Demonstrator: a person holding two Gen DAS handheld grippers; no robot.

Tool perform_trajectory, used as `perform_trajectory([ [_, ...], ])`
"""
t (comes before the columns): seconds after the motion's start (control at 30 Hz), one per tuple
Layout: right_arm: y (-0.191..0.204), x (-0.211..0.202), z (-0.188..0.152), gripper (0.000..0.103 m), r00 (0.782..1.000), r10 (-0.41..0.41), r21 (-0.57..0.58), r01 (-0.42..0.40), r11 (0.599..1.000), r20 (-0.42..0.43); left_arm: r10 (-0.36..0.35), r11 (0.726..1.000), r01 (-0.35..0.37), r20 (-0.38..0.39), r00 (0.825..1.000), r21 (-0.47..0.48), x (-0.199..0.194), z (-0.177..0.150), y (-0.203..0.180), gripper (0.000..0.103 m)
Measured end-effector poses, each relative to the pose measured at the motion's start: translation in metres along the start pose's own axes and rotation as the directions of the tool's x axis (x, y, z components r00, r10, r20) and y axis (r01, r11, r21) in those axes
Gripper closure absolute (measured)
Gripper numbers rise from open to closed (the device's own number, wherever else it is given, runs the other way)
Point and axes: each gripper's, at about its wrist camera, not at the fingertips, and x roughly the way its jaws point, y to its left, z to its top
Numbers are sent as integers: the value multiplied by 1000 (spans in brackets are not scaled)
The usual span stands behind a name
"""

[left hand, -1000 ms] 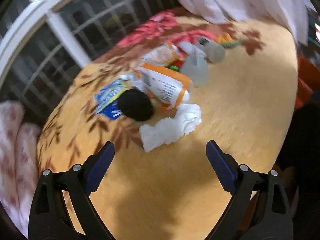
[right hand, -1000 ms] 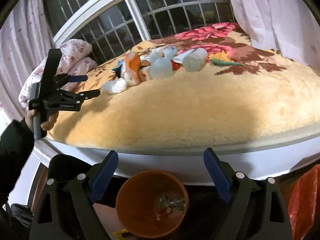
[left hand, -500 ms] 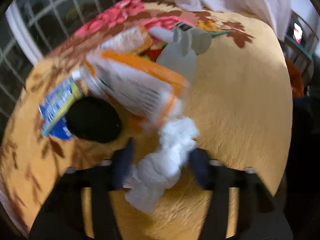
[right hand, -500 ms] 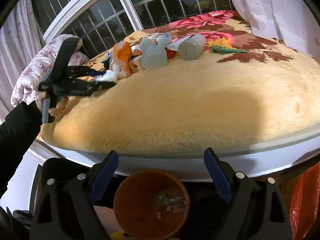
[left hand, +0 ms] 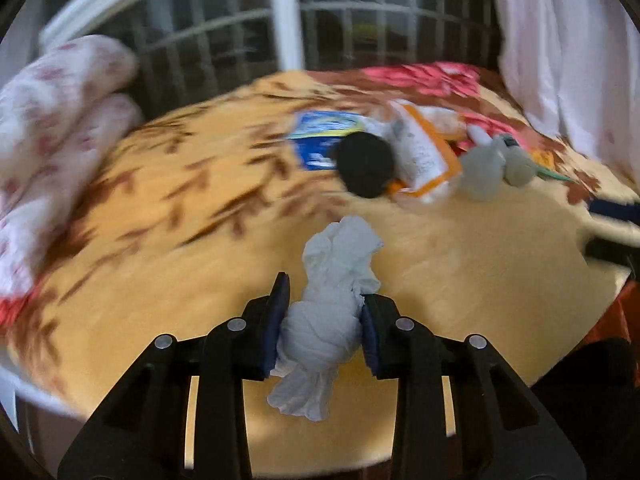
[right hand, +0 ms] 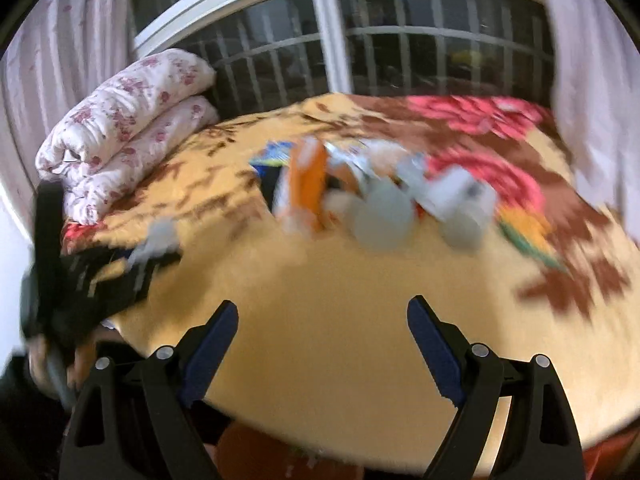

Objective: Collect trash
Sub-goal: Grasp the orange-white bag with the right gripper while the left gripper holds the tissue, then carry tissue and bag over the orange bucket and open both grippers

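A crumpled white tissue (left hand: 336, 264) sits between the blue pads of my left gripper (left hand: 324, 296), whose jaws are closing and pressing on it, just above the yellow blanket (left hand: 460, 264). Beyond it lies the trash pile: a black round object (left hand: 364, 164), an orange-and-white pouch (left hand: 420, 152), a blue packet (left hand: 320, 136) and clear plastic bottles (left hand: 484, 168). In the right wrist view the left gripper (right hand: 152, 256) holds the tissue (right hand: 160, 236) at the far left. My right gripper (right hand: 320, 312) is open over the blanket with nothing between its fingers, short of the blurred pile (right hand: 304, 188).
A folded floral quilt (right hand: 128, 120) lies at the blanket's back left. A barred window (right hand: 400, 52) and white curtains (left hand: 568, 40) stand behind. An orange bin (right hand: 256, 452) shows below the bed's front edge. A person's hand (right hand: 44, 364) grips the left tool.
My left gripper pushed in around the tissue, closed on it and drew it back from the pile while rolling. My right gripper rose from over the orange bin to over the blanket.
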Motion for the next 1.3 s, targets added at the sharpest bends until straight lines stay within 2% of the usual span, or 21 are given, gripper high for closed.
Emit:
perform_trajectory([
  [0.1,14,26,36,18,1000,9,-43,-9,999,1,-31,996,36,58,998,-79,-26,-14,10,71],
  [0.2,24,55,64,19,1000,-12,-80,11,997,-19,-14,996,19,66,998,-85,-30,-17,8,71],
  [0.3,31,85,79,29,996,-53,-123,43,992,-78,-21,996,27,77,997,-80,-34,-23,9,71],
  [0.47,28,129,90,36,979,-102,-131,80,988,-175,-93,988,103,90,992,-111,-32,-27,13,71],
  [0.53,25,143,93,46,972,-119,-124,95,988,-202,-99,987,109,85,991,-117,-29,-27,13,71],
  [0.63,28,155,96,74,962,-158,-162,123,979,-221,-111,986,120,76,991,-115,-28,-27,11,71],
  [0.7,29,156,94,84,960,-151,-152,117,981,-237,-125,984,133,73,989,-119,-27,-27,11,71],
  [0.87,31,120,91,86,981,-122,-143,100,985,-154,-144,981,151,62,988,-123,-29,-28,5,71],
  [1.03,14,56,91,86,999,-43,-40,42,998,-26,-162,981,169,78,984,-90,-38,-23,-10,71],
  [1.2,-5,-9,59,86,998,-30,30,28,999,63,-181,979,188,82,980,-80,-47,-16,-22,71],
  [1.3,-11,-47,22,86,995,-47,49,43,998,90,-180,981,186,89,980,-59,-57,-18,-29,71],
])
